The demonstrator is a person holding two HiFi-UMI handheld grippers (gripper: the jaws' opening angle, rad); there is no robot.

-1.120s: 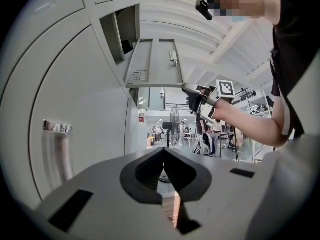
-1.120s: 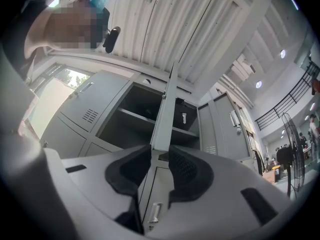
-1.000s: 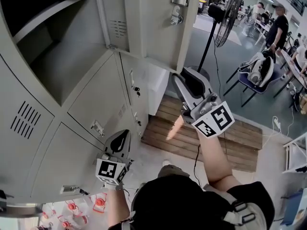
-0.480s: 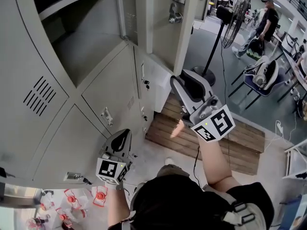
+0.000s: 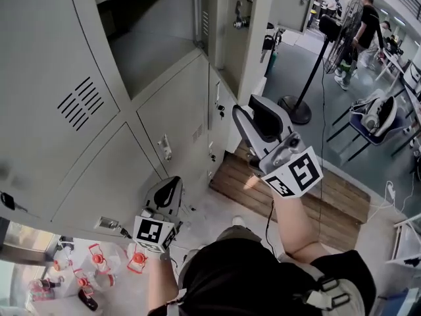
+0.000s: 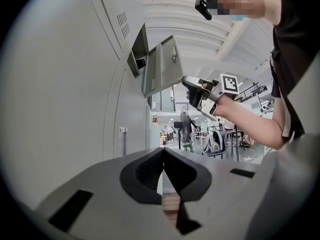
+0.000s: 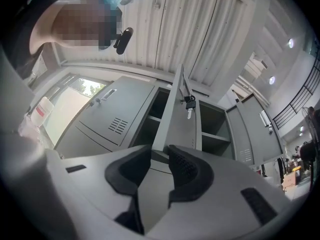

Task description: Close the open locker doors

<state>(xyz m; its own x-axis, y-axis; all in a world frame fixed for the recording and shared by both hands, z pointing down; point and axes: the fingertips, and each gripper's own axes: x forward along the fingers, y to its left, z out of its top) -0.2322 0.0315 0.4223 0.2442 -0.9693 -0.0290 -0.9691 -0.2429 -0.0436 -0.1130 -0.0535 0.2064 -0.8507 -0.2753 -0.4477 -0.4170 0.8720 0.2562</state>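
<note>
Compared with a second ago, the locker bank [image 5: 99, 176] has slid to the right across the head view. The person has therefore walked along it toward the open door [image 5: 245, 45], carrying both grippers along. The right gripper [image 5: 250, 110] is now just under that door's lower free corner, tilted upward at it. Its jaws have just been opening a little and stand slightly apart. The door's thin edge lines up with the gap, yet the pads press on nothing (whether the edge is already inside the gap I cannot tell). The left gripper [image 5: 170, 184] hangs low beside the bottom row, jaws together and empty. I judge the approach nearly finished and the push not yet begun.

The door belongs to the upper row, near the bank's right end, next to its dark compartment [image 5: 154, 51]. It stands out from the locker front, about square to it. Its free edge points toward the person, and a padlock [image 5: 241, 22] hangs on its face. Its long axis appears to run vertically, hinge side at the bank.
</note>
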